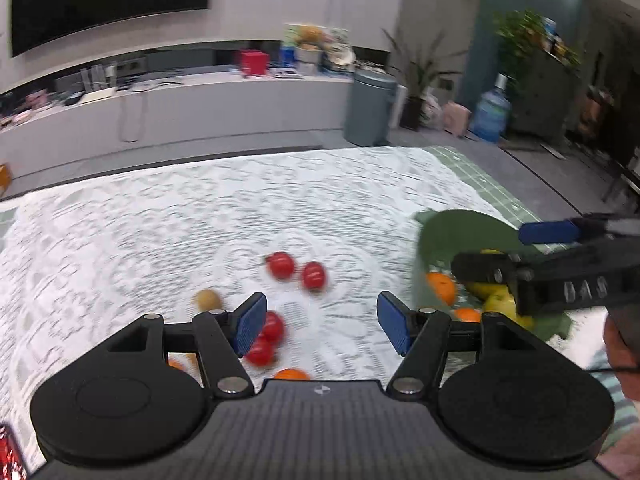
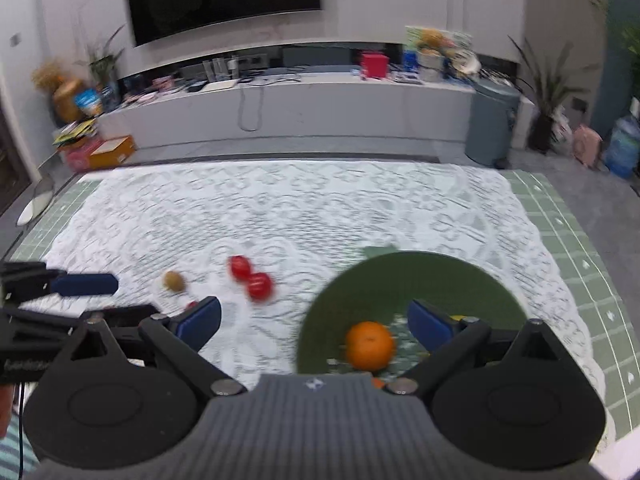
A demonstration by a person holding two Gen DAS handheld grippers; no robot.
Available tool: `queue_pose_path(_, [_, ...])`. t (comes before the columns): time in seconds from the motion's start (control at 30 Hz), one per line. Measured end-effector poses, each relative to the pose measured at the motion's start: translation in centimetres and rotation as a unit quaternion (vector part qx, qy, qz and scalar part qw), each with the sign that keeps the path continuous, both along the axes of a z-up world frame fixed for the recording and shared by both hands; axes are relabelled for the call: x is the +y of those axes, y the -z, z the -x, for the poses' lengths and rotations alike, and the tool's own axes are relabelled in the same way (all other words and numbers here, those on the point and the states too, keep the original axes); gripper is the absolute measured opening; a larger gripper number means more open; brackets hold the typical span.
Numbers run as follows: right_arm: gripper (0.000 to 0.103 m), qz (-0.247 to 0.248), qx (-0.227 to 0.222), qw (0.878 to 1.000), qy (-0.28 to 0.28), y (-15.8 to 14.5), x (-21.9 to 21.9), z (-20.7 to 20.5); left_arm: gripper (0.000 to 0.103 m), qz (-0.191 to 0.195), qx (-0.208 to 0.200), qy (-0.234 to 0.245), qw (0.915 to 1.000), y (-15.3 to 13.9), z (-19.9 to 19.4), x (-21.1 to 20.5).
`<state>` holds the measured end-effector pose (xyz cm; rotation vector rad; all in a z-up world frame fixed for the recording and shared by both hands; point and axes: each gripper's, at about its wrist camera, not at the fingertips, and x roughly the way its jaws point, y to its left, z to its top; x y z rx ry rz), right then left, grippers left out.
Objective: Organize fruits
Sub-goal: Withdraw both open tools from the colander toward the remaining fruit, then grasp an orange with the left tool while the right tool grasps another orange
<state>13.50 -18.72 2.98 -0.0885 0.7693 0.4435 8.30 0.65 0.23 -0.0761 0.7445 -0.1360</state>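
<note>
Lace-covered table point(image 2: 304, 208), green bowl point(image 2: 400, 280) at 4 o'clock, holding an orange point(image 2: 369, 345) and yellow fruit. Right gripper point(image 2: 314, 322) wide open, empty, above bowl. Left gripper point(image 1: 322, 318) open, empty; red fruits point(image 1: 296, 270) at its 12 o'clock, nearer left hand. No legible writing.

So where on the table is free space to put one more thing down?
The far half of the lace tablecloth is bare, beyond the red fruits and the green bowl. Also bare is the strip between those two. It is crowded near the left gripper, among the red fruits and oranges.
</note>
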Motion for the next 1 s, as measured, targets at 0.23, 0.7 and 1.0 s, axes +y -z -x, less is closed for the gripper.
queue_pose_path(0.23, [0.096,0.012,-0.005,0.998,-0.06,1.5,4.6,3.3,0.074,0.007,0.025,-0.054,0.9982,1.3,1.9,3.8])
queue_pose_path(0.7, [0.064,0.048,0.026,0.988,-0.142,4.9,8.7,5.2,0.064,0.055,0.072,-0.099,0.9909,4.6,4.4,8.2])
queue_pose_path(1.0, [0.053,0.024,0.082,0.987,-0.136,6.6,9.9,3.2,0.064,0.046,0.081,-0.118,0.9886,5.3,3.5,9.4])
